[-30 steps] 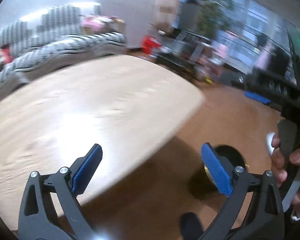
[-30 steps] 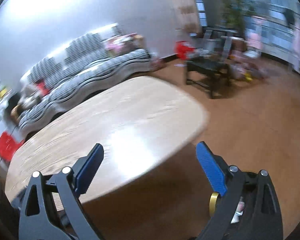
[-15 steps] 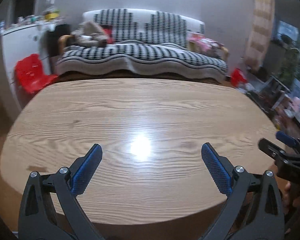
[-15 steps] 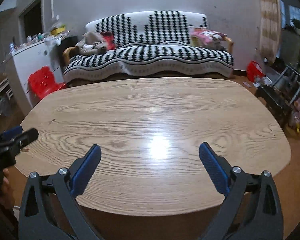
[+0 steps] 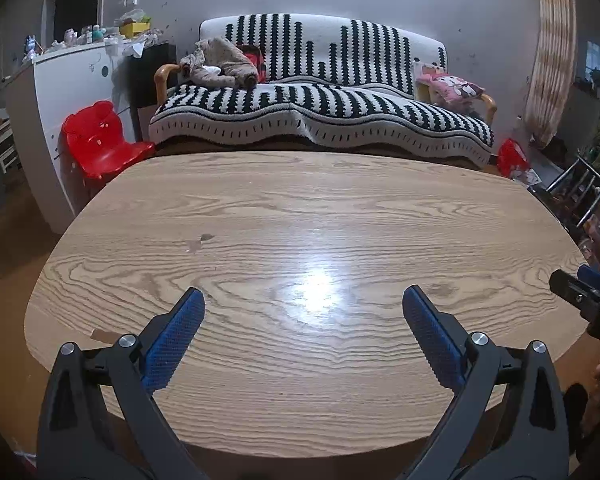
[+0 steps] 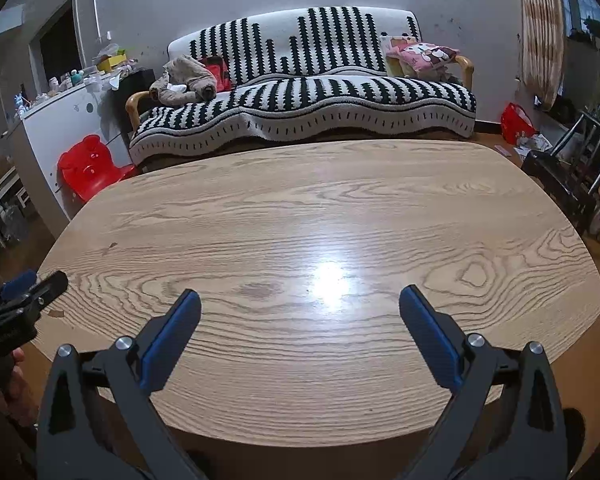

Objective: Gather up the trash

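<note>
My left gripper (image 5: 303, 312) is open and empty, held over the near edge of an oval wooden table (image 5: 300, 208). My right gripper (image 6: 300, 312) is open and empty too, over the same near edge (image 6: 340, 184). Each gripper shows at the side of the other's view: the right one at the right edge of the left wrist view (image 5: 588, 300), the left one at the left edge of the right wrist view (image 6: 24, 292). A small brown scrap (image 5: 102, 335) lies at the table's near left edge. A small mark (image 5: 198, 241) sits on the tabletop.
A black-and-white striped sofa (image 5: 320, 116) stands behind the table, with a brown plush (image 5: 220, 64) and a pink cushion (image 5: 448, 86). A red child's chair (image 5: 100, 140) and a white cabinet (image 5: 60, 92) are at the left. A red bag (image 6: 518, 122) and a dark metal rack (image 6: 572, 176) are at the right.
Both views have swung from the floor and the table's right end to face the table and sofa squarely, then drawn slightly nearer. Both grippers have stayed open.
</note>
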Demonstrator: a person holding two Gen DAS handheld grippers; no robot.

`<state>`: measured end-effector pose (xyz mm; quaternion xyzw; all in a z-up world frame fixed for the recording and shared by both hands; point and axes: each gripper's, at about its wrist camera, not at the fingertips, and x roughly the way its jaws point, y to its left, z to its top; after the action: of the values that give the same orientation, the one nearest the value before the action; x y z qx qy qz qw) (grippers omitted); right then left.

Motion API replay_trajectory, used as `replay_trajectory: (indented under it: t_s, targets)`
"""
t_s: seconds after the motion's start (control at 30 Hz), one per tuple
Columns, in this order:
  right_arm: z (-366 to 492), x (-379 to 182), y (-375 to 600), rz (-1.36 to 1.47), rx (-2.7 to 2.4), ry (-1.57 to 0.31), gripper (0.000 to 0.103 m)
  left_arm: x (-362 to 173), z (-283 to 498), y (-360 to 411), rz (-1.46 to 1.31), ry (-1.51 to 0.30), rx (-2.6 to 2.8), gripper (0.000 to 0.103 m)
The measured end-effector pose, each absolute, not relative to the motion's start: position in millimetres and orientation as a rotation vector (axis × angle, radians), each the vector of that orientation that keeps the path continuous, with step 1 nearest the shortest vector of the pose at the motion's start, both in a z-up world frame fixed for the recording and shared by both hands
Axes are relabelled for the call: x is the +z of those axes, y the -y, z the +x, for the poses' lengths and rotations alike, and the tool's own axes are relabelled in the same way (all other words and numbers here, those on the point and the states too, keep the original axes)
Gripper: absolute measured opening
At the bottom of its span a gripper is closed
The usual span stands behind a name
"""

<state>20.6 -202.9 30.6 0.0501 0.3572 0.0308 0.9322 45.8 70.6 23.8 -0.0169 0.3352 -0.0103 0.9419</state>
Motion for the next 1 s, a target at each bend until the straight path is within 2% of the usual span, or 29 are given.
replay_trajectory:
  t_s: [1.0]
  targets:
    - [17.8, 29.7, 219.9, 0.117, 0.036, -0.746, 0.096, 25.5, 39.0, -61.4, -0.046, -0.691, -0.002, 0.096]
